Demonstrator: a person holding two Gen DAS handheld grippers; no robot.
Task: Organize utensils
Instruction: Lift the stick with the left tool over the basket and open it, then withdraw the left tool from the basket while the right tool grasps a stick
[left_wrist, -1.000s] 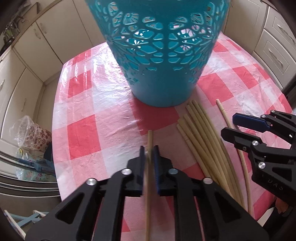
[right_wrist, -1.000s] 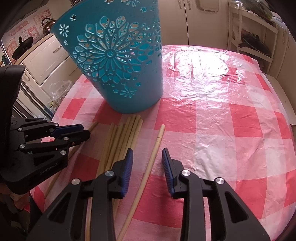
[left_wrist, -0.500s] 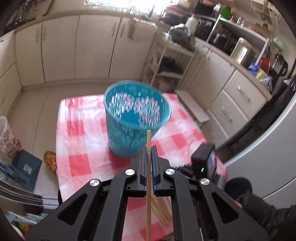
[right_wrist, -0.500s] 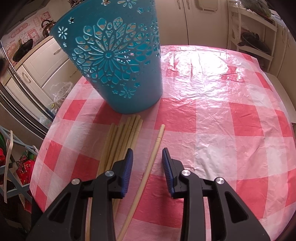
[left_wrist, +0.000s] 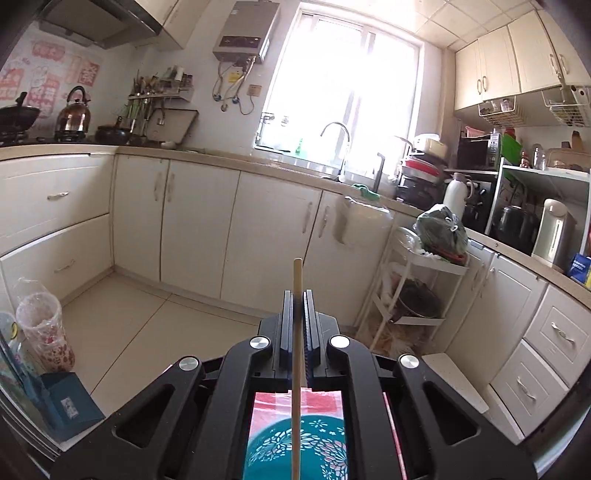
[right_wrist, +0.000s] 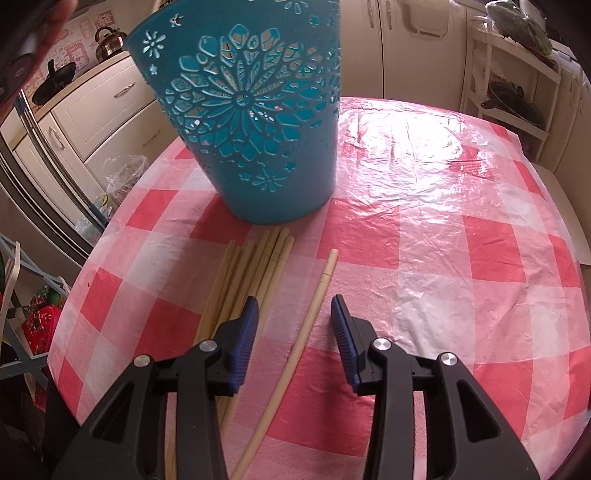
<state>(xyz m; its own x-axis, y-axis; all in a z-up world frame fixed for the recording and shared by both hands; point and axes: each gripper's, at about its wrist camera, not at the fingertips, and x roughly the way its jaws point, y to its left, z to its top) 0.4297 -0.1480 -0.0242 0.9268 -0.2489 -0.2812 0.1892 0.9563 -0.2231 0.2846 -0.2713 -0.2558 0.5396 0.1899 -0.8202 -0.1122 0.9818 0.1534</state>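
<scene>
My left gripper (left_wrist: 297, 295) is shut on a pale wooden chopstick (left_wrist: 297, 369) and holds it upright high above the table, over the teal cut-out basket (left_wrist: 295, 450) seen through the gripper frame. In the right wrist view the same teal basket (right_wrist: 255, 122) stands on the red-checked tablecloth (right_wrist: 461, 240). A bundle of several chopsticks (right_wrist: 243, 280) lies in front of it, and a single chopstick (right_wrist: 306, 325) lies between the fingers of my open right gripper (right_wrist: 291, 321), low over the table.
Kitchen cabinets, a sink counter and a white wire rack (left_wrist: 417, 295) surround the table. Bags and a plastic container (left_wrist: 44, 332) sit on the floor at the left. The table's edge curves close at the left and front in the right wrist view.
My left gripper has risen far above the table with the chopstick and tilted up to face the kitchen. The right gripper has stayed put, open over the single chopstick.
</scene>
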